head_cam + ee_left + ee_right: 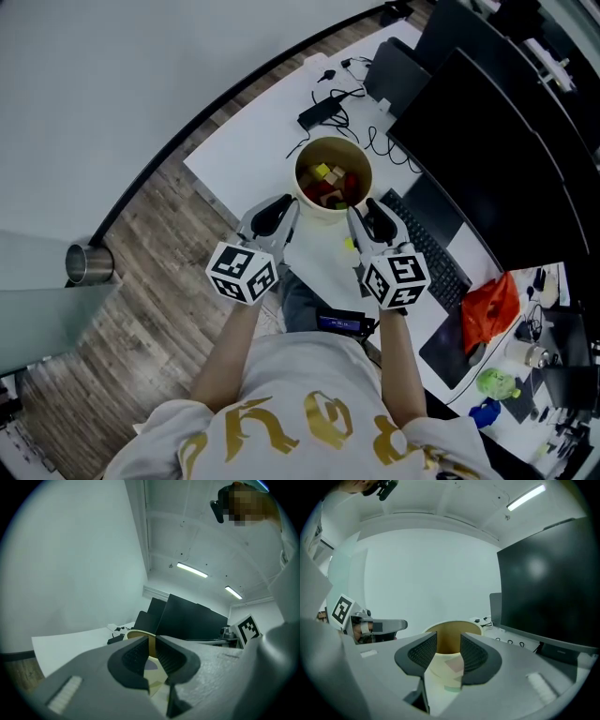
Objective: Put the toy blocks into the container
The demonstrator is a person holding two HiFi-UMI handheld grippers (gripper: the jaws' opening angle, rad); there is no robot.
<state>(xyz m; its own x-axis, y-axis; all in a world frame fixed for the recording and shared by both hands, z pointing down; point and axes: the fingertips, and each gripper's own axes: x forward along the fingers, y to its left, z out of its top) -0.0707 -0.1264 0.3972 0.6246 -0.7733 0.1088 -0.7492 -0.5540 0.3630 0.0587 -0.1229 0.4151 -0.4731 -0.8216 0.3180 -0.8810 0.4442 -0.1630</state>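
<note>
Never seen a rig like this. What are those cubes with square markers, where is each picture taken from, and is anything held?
No robot: a person holds a gripper in each hand, and the cubes are part of them. The head view looks down from the person's head; the other two cameras ride on the grippers, looking along their jaws. On the white table stands a cream container with toy blocks inside, the left gripper and right gripper at its sides. A keyboard and dark monitors sit nearby. The right jaws stand apart, the left nearly together; neither seems to grip anything.
</note>
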